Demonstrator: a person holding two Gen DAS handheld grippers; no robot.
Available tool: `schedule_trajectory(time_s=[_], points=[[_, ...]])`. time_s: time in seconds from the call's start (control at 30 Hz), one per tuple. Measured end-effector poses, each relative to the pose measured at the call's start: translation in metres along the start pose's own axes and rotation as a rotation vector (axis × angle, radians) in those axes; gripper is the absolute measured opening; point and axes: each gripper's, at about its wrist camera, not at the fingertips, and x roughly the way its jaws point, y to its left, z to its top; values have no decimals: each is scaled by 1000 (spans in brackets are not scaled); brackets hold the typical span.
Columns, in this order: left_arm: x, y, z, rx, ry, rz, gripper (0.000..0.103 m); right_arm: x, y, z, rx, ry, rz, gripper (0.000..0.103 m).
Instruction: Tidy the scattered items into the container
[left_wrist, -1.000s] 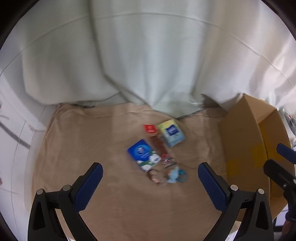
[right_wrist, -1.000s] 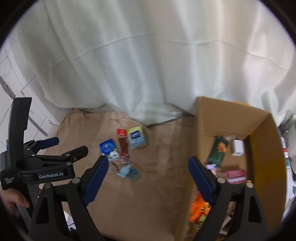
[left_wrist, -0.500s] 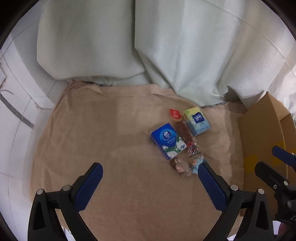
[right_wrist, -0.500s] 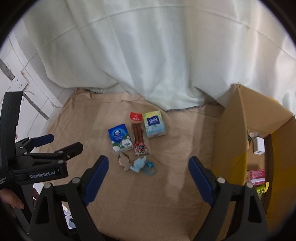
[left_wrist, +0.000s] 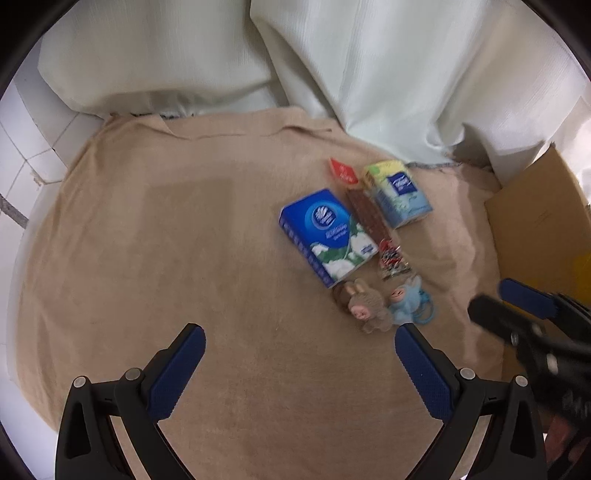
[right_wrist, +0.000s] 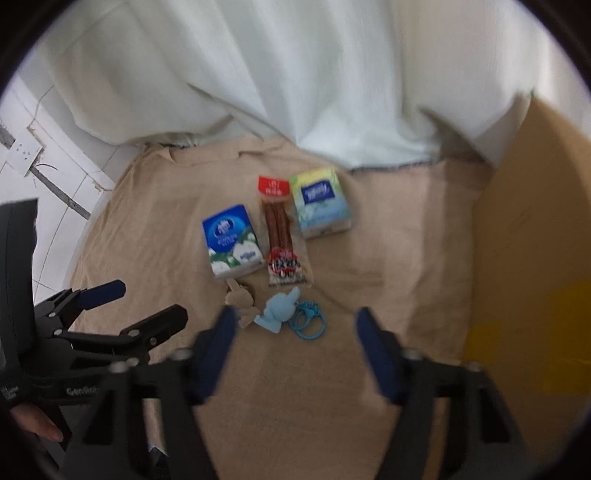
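Both claws, left claw (left_wrist: 300, 365) and right claw (right_wrist: 293, 354), have closed in, spread empty; five items, tissue pack (right_wrist: 232, 240) among them, remain outside the cardboard box (right_wrist: 532, 258).

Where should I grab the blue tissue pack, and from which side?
Likely best from above, across the short width of the blue tissue pack, one finger on each long side. It lies flat, face up, on the cloth. Its left side is free; the snack stick packet lies close along its right side, so that finger must slip into a narrow gap. The right gripper is open and empty.
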Motion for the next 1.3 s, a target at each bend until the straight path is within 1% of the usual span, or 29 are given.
schedule_trajectory(time_s=[0.03,0.1,0.2,0.4,0.5,0.63,0.67,0.73,0.77,0.83,0.9,1.07,1.17,1.3], points=[[3,2,-2,9,1,-2,103,8,-2,0,16,23,7,46],[6,4,-4,26,-8,-13,103,18,-4,2,30,47,31,44],[8,7,-8,47,-24,-2,103,28,-3,5,53,65,58,40],[11,16,-10,13,-20,-14,103,45,9,11,43,102,54,40],[13,17,-10,18,-17,-18,103,53,11,13,43,112,38,40],[15,18,-12,27,-17,-12,103,68,10,10,59,153,30,39],[15,18,-12,24,-17,-14,103,70,10,9,61,156,28,38],[16,19,-13,22,-11,-18,103,76,11,7,59,169,31,30],[17,19,-13,22,-8,-18,103,78,11,6,59,171,23,30],[17,19,-13,26,-6,-21,103,77,12,6,53,167,24,29],[18,17,-12,32,-8,-24,103,74,12,6,55,166,43,29],[16,1,-3,58,-22,-47,103,42,6,8,68,112,46,29],[17,-9,5,41,-24,-83,103,21,0,9,77,83,50,29],[26,-22,11,29,-10,-90,103,6,-6,11,74,58,41,29]])
